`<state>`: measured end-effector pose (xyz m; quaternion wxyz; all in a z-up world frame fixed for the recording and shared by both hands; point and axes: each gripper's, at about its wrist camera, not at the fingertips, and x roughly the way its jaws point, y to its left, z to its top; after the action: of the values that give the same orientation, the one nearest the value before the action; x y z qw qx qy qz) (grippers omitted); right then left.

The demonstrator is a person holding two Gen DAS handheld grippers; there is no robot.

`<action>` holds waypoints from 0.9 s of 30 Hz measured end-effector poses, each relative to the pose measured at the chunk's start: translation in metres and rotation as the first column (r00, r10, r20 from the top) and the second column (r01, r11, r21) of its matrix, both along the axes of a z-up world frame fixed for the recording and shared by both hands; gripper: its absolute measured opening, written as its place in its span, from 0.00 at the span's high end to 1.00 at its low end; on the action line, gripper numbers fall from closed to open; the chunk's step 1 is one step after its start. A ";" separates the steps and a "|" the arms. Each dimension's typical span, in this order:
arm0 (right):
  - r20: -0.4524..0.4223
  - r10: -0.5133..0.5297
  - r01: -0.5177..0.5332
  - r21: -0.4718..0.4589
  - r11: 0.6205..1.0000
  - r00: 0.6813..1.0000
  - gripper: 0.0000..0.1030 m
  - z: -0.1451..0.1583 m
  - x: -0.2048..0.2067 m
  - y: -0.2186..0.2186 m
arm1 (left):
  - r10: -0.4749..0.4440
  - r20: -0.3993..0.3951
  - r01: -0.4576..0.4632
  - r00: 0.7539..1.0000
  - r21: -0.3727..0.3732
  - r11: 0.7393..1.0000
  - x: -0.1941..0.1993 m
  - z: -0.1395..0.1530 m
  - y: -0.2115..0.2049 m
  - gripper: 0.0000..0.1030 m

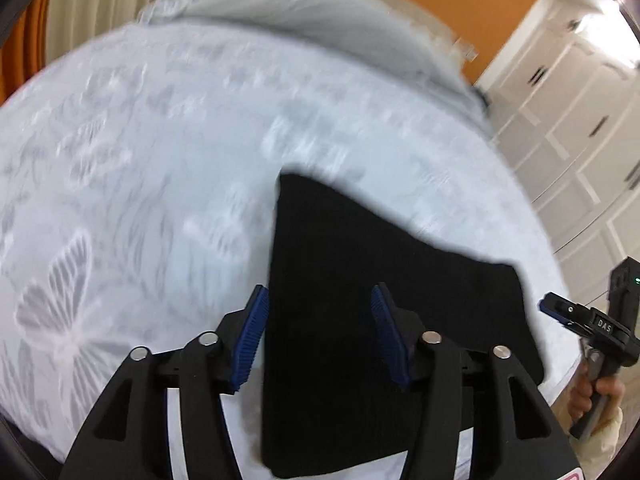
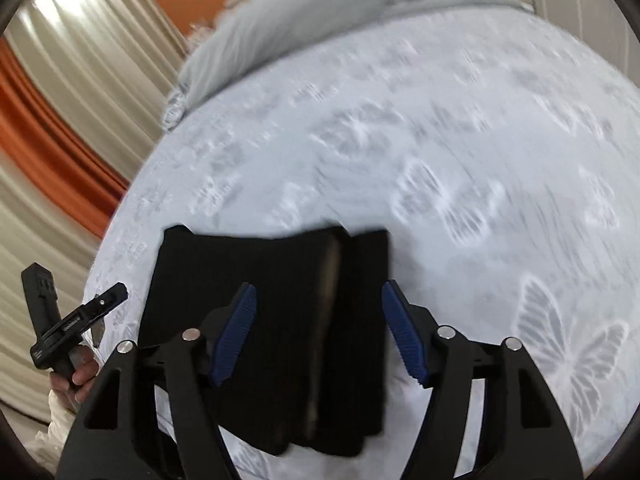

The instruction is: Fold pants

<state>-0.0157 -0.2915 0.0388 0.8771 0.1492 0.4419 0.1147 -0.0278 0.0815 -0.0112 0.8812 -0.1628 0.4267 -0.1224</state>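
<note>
on the near part of a bed [image 1: 160,160], close to its front edge, lies one pair of black pants [image 1: 360,300], already folded into a compact stack. in the left wrist view the bundle is longer than it is wide, its long axis running away from the camera toward the far end of the bed, with a wider lower layer jutting out to the right under a narrower upper part. in the right wrist view the same pants [image 2: 280,312] show at least two stacked folds with a lighter seam or inner edge standing between them, though motion blur makes the exact number of layers hard to settle.

there are two grippers, one per hand. the left gripper [image 1: 318,320] has its two blue-padded fingers spread wide apart above the pants, holding nothing; whether the pads touch the cloth cannot be told. the right gripper [image 2: 318,320] is likewise spread wide, its pads framing the folded stack with nothing between them but the cloth below. each gripper also appears in the other's view, at the side of the bed and apart from the pants: the right one [image 1: 552,306] at the right edge, the left one [image 2: 116,294] at the left edge, each gripped by a bare hand.

the bed's sheet is pale with a butterfly print. one grey blanket [image 2: 320,20] is bunched at the far end. striped curtains [image 2: 60,100] in orange and cream hang on one side, and white panelled cabinets [image 1: 580,120] stand on the other.
</note>
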 end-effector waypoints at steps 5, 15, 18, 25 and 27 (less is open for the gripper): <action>0.054 0.143 -0.144 0.005 0.990 0.988 0.90 0.008 0.004 0.043 | -0.017 0.062 0.015 0.998 0.032 0.999 0.001 0.012 -0.028 0.38; 0.010 0.118 -0.117 -0.060 0.991 0.993 0.91 0.000 0.011 0.045 | -0.050 0.001 0.049 0.999 0.232 0.971 0.028 -0.035 -0.088 0.30; -0.169 0.036 -0.065 -0.167 0.984 0.985 0.96 -0.044 0.026 0.034 | -0.065 -0.016 0.067 0.998 0.152 0.986 0.026 -0.032 -0.077 0.27; -0.044 0.165 -0.164 0.018 0.986 0.985 0.91 -0.004 -0.025 0.023 | 0.001 0.036 -0.006 0.999 0.137 0.991 0.012 -0.015 -0.044 0.27; -0.103 0.201 -0.206 -0.043 0.978 0.974 0.91 -0.024 -0.036 0.035 | -0.001 0.039 -0.004 0.999 0.123 0.992 0.002 -0.012 -0.038 0.27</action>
<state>-0.0516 -0.2566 0.0145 0.8417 0.0849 0.5003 0.1846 -0.0255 0.0440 -0.0232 0.8977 -0.1062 0.4160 -0.0985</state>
